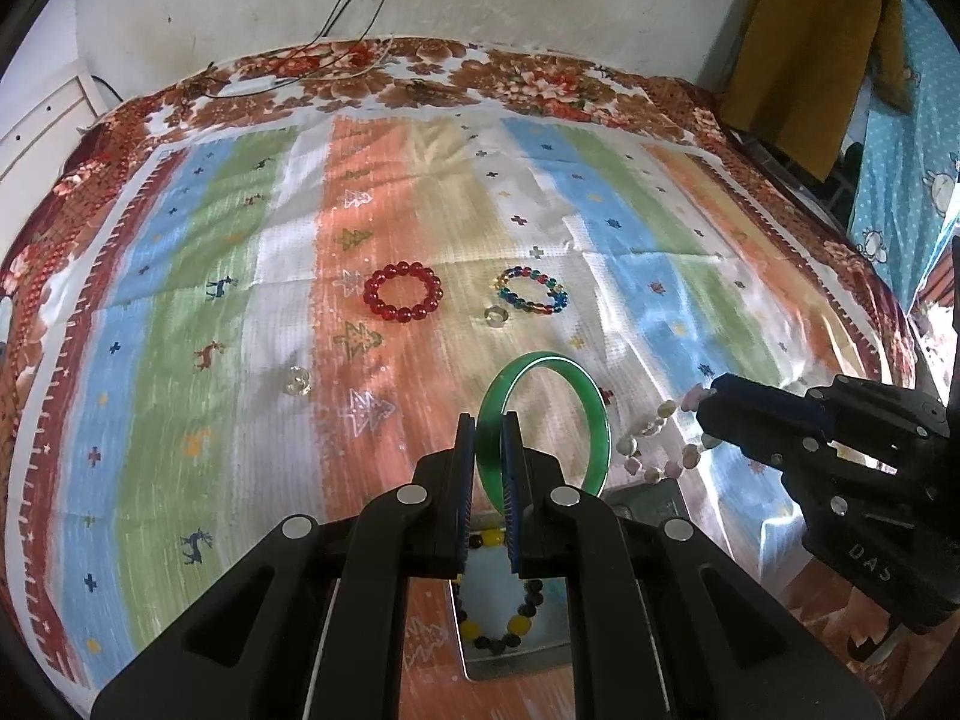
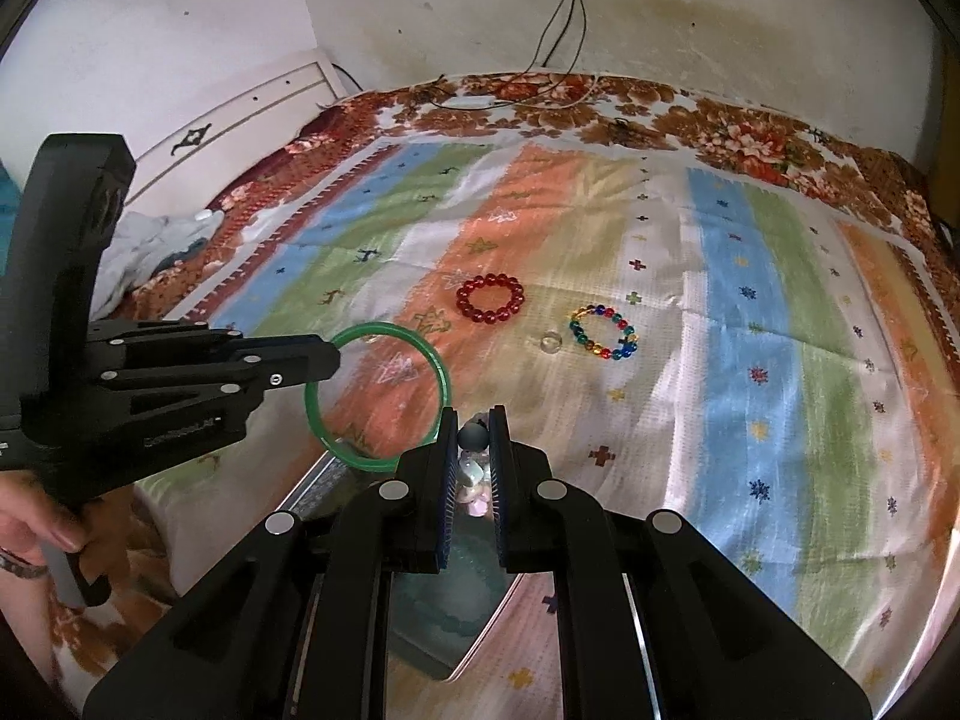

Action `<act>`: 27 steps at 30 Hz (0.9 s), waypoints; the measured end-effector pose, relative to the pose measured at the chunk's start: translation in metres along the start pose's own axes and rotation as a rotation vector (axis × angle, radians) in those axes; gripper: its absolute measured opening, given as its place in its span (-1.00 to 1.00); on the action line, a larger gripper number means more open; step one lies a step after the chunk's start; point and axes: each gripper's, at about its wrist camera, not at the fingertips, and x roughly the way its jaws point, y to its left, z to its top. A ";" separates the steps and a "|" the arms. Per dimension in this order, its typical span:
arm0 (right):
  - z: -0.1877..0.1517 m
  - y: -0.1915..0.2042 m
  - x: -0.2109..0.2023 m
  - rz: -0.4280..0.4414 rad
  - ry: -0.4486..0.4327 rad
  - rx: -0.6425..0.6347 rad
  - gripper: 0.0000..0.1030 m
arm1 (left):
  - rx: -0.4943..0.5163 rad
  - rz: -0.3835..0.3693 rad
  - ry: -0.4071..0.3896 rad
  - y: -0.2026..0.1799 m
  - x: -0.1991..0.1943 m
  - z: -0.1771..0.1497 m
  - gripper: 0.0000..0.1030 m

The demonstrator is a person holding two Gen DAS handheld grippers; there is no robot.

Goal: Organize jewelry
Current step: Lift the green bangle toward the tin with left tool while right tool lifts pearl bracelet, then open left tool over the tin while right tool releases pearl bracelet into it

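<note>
Two grippers are shown above a striped cloth (image 1: 252, 276). The left gripper (image 1: 491, 438) is closed upon one green bangle (image 1: 591, 414), which is held upright on edge, above the cloth. The right gripper (image 2: 474, 438) is clamped on one pale stone-bead bracelet (image 1: 651, 441); in the right wrist view only a few of its beads (image 2: 471, 450) can be seen between the pads, the remainder being hidden by the fingers.

Two bead bracelets lie flat on the cloth: one red bracelet (image 1: 403, 291) at 11 o'clock from the bangle and one multicoloured bracelet (image 1: 531, 291) at 12 o'clock, set apart from each other. Two small clear rings are counted: one ring (image 1: 497, 315) just beside the multicoloured bracelet at its 7 o'clock, and a second ring (image 1: 297, 381) well apart at 9 o'clock from the bangle.

One shallow metal tray (image 1: 516, 660) lies beneath the left gripper; one yellow-and-dark bead bracelet (image 1: 516, 624) rests in it, partly hidden by the fingers. The tray's edges are cut off by the gripper body, and its other contents cannot be made out.
</note>
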 end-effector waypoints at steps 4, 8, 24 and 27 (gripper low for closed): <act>-0.007 0.005 -0.002 0.011 0.007 -0.011 -0.79 | 0.004 -0.007 -0.001 -0.002 -0.004 -0.006 -0.84; -0.015 0.009 -0.005 0.022 0.014 -0.015 -0.79 | 0.023 -0.010 0.002 -0.007 -0.007 -0.014 -0.84; -0.023 0.004 -0.001 0.047 0.052 0.026 -0.18 | 0.038 0.026 0.068 -0.004 0.001 -0.028 -0.13; -0.022 0.000 0.005 0.029 0.064 0.038 -0.18 | -0.007 0.057 0.065 0.011 0.002 -0.024 -0.04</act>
